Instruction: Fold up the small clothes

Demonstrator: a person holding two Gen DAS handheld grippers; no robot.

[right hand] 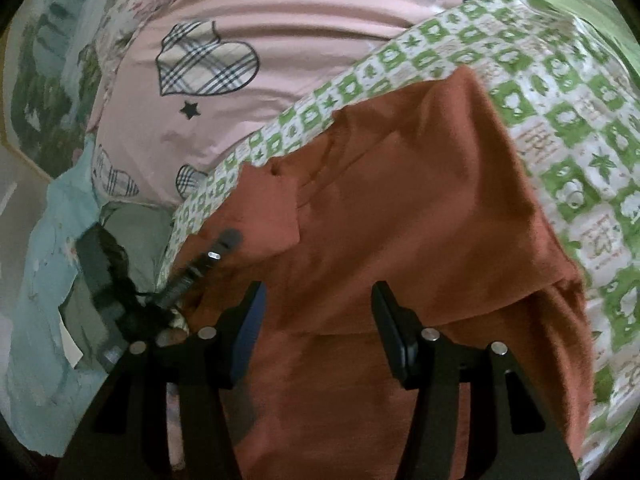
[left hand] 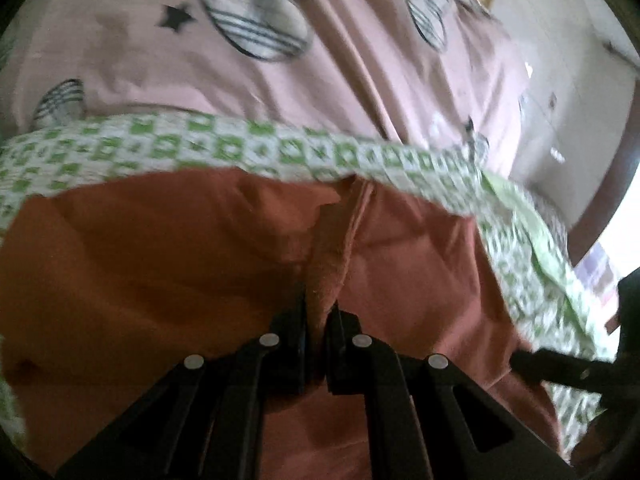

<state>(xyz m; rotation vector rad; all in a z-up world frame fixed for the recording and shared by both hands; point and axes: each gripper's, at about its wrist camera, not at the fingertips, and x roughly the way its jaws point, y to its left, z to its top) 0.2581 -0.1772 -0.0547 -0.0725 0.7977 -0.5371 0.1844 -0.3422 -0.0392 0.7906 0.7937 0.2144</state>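
A rust-orange garment (left hand: 160, 272) is seen spread over the green-and-white checked cloth (left hand: 240, 148), which serves as the landmark here, with the pink heart-print sheet (left hand: 140, 52) lying beyond that cloth's far edge. Over at the garment's left side, a raised ridge of orange fabric is pinched by the left gripper (left hand: 318, 344), its jaws drawn almost together on the fold; that hold is probably kept so the edge can be lifted and carried across. The garment itself is draped forward from those jaws toward the checked cloth. Moving right, the right gripper (right hand: 316, 328) is held above the garment (right hand: 400, 200) with its jaws parted wide and nothing caught between them; orange fabric is seen through the gap, below the fingers, likely lined up for a second grab. Further right, the checked cloth (right hand: 568, 120) is left uncovered alongside the garment's edge.
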